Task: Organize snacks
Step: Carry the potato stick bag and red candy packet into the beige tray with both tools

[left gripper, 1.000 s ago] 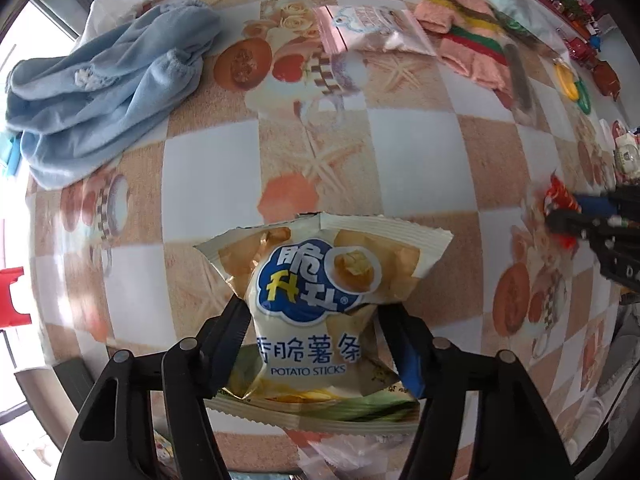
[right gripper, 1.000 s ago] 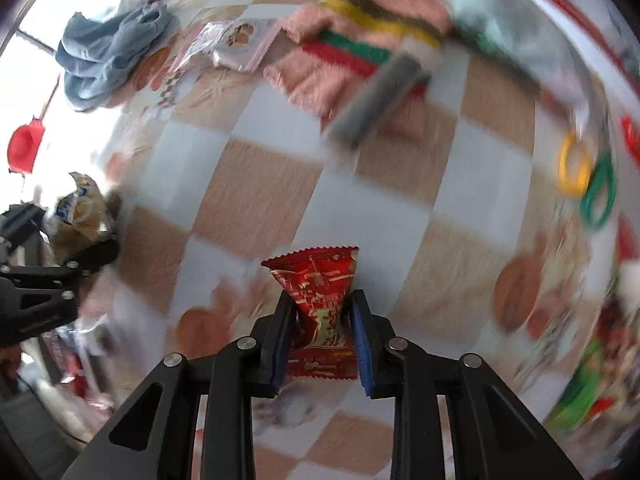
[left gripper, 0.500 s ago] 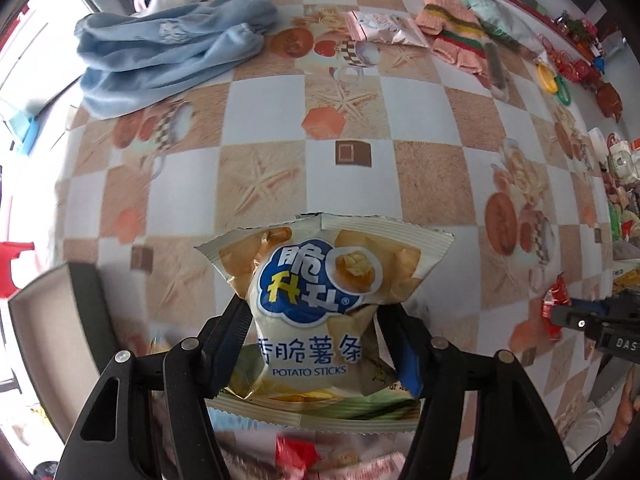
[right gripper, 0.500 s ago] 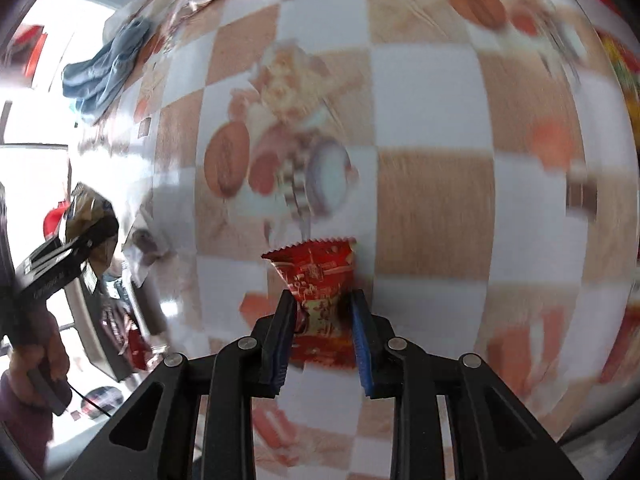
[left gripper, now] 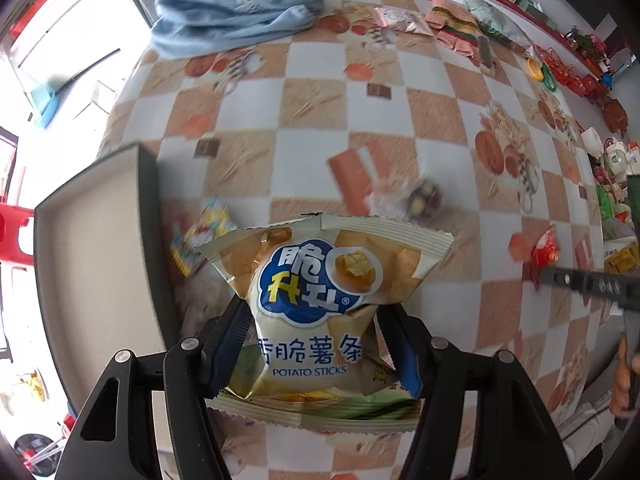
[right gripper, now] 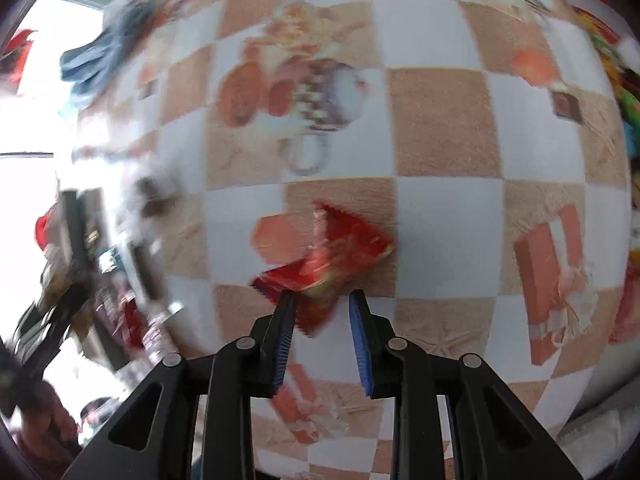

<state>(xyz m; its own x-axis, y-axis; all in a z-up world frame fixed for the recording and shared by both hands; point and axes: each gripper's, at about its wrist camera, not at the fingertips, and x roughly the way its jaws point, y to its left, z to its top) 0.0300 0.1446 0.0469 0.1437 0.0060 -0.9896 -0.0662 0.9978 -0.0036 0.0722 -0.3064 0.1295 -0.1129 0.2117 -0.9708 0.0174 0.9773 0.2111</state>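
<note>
My left gripper (left gripper: pixel 312 320) is shut on a beige potato sticks bag (left gripper: pixel 320 292) and holds it above the checkered table, just right of a grey box (left gripper: pixel 92 264). A small yellow-blue snack packet (left gripper: pixel 200 240) and a round chocolate snack (left gripper: pixel 420 200) lie beyond the bag. My right gripper (right gripper: pixel 322 308) has its jaws apart; a red snack packet (right gripper: pixel 328 256) sits tilted and blurred just past the fingertips, free of the pads. In the left wrist view the red packet (left gripper: pixel 544 252) shows at the tip of the right gripper.
A blue garment (left gripper: pixel 232 20) lies at the table's far left. A pink snack bag (left gripper: pixel 400 20), a striped towel (left gripper: pixel 456 32) and ring toys (left gripper: pixel 540 72) lie at the far side. The box with snacks shows blurred in the right wrist view (right gripper: pixel 112 272).
My right gripper has opened and the red packet has slipped out and tilted. My left gripper has carried the potato sticks bag back toward the grey box.
</note>
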